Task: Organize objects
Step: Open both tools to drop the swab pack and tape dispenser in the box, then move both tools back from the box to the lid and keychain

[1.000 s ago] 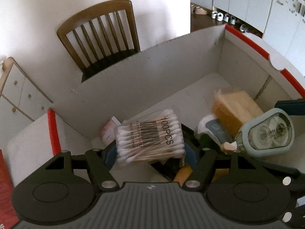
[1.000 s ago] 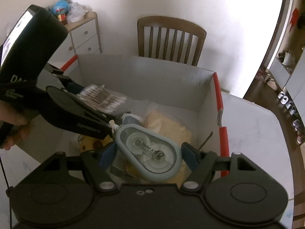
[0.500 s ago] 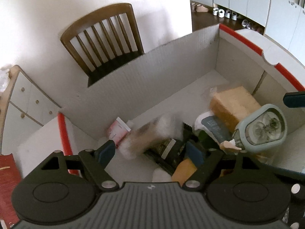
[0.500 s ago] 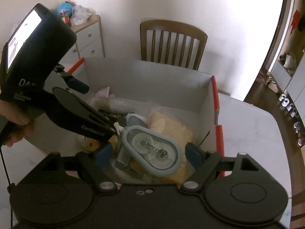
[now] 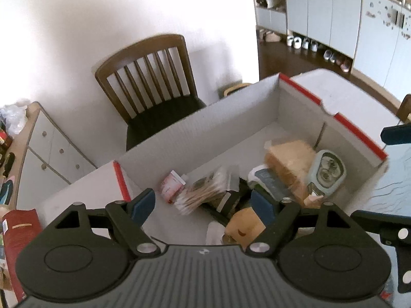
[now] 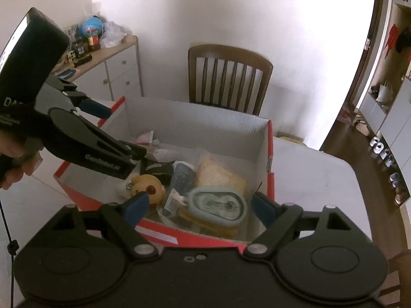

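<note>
Both handheld grippers hang above an open cardboard box (image 5: 195,128) with red-edged flaps, standing on a white table (image 6: 316,179).

Left gripper (image 5: 203,204): jaws spread wide, nothing between the blue pads. Below it, on the box floor, lies the pack of cotton swabs (image 5: 203,192), tilted and blurred, touching a small pink-and-white packet (image 5: 170,186) at the left end of the box.

Right gripper (image 6: 197,205): jaws opening, nothing pressed between the pads. The pale blue correction-tape dispenser (image 6: 218,204) lies in the box under it, resting against a yellowish wrapped block (image 6: 218,174). In the left wrist view the same dispenser (image 5: 326,170) leans at the right end of the box, beside the block (image 5: 290,163).

Other contents, crowded mid-box: a tan plush toy (image 6: 149,187), a white-and-grey-blue item (image 6: 182,175) I cannot identify, a dark object (image 6: 156,168) partly hidden.

A person's hand (image 6: 12,159) grips the left tool's handle, seen at the edge of the right wrist view.

Behind the box: a dark wooden chair (image 6: 228,77) against a white wall, and a drawer cabinet (image 6: 115,69) with clutter on top.
</note>
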Tool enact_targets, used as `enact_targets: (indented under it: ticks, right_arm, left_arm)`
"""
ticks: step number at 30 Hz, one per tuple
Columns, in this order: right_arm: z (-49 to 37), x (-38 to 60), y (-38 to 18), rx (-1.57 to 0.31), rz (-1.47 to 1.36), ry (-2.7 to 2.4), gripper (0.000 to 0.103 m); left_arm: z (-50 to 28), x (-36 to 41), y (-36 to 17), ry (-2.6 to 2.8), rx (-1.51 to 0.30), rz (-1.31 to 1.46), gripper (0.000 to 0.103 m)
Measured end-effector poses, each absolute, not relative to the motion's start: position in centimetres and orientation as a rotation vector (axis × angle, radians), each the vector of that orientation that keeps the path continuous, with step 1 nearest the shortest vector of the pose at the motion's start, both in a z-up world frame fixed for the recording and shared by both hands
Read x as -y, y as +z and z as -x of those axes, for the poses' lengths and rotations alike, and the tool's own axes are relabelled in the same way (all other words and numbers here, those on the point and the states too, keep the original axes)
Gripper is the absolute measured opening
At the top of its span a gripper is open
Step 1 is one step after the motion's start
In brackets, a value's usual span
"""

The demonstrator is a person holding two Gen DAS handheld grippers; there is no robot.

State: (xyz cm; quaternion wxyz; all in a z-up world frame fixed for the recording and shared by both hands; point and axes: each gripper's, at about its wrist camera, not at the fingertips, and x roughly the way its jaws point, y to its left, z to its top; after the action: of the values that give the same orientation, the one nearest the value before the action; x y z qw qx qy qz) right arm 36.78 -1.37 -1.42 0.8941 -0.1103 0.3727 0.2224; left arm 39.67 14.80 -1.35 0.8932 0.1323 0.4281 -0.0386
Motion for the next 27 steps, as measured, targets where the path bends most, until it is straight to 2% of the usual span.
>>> enact_targets:
  ticks: [15, 27]
  right_arm:
    - [-30.6, 3.4, 1.4, -0.712, 0.218, 0.506, 0.092]
    - [-25.4, 5.2, 0.8, -0.722, 0.214, 0.536, 0.098]
  left_arm:
    - [-31.6, -14.1, 3.1, -0.148, -0.782, -0.17, 0.081]
    - [-26.1, -13.3, 2.7, -0.202, -0.754, -0.101, 0.081]
